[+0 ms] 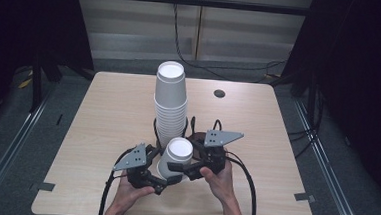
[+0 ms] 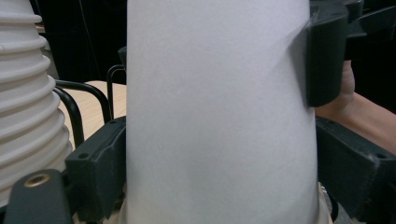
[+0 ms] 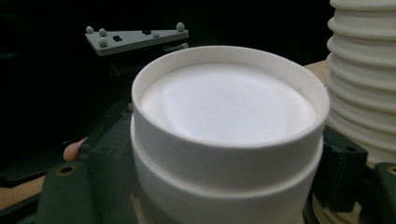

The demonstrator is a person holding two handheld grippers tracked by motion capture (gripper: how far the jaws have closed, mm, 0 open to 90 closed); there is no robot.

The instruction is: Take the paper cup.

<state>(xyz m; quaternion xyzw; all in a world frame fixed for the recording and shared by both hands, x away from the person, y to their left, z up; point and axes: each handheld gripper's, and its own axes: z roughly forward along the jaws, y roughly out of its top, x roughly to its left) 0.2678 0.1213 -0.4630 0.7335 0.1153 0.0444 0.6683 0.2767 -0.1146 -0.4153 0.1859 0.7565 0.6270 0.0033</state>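
2 grippers, 1 upturned cup

We see the left gripper [image 1: 163, 182] and right gripper [image 1: 176, 166] both clamp fingers on the paper cup [image 1: 174, 157] — inverted, beside the tall stack [image 1: 170, 102] on the desk [image 1: 102, 127].

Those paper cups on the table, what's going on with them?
A person works two hand-held grippers on upside-down white paper cups. Both the left gripper and the right gripper grip nested cups near the table's front edge, seemingly pulling them apart. A tall stack of cups stands just behind.
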